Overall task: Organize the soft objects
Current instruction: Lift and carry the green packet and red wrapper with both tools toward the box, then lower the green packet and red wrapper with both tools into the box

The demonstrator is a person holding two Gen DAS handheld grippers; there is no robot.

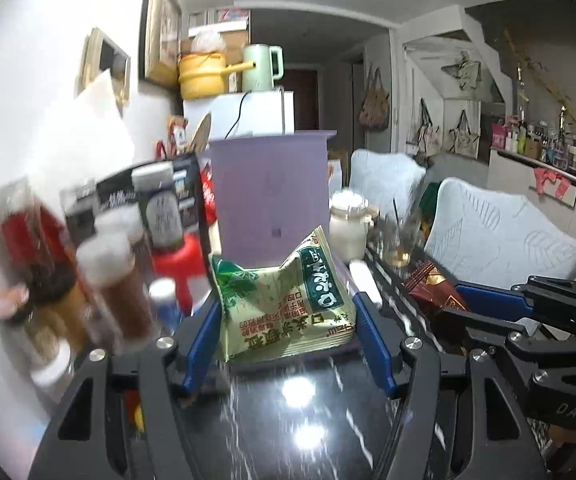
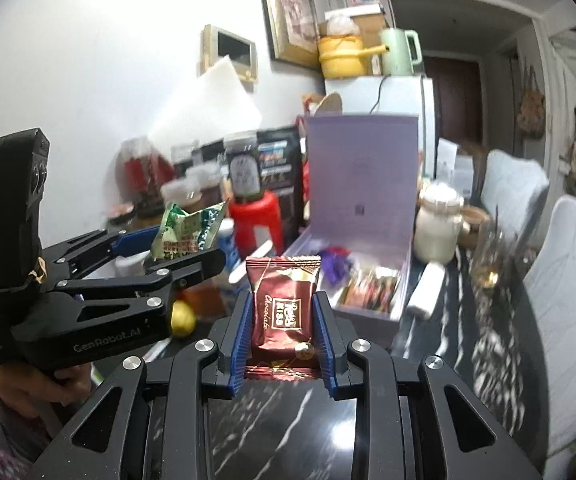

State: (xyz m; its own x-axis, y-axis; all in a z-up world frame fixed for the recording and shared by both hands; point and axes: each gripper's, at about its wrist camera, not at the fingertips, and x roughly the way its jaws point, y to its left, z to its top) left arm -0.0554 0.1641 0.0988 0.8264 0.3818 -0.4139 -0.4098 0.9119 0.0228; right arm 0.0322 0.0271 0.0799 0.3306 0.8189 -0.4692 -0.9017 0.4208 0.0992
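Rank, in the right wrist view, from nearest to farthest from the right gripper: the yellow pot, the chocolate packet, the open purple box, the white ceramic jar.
1. chocolate packet: clamped in the right gripper.
2. open purple box: on the table just ahead, to the right.
3. white ceramic jar: beyond the box's right side.
4. yellow pot: far back, on top of the fridge.

Purple box (image 2: 361, 216) ahead stands open – jars (image 2: 192, 196) crowd its left.
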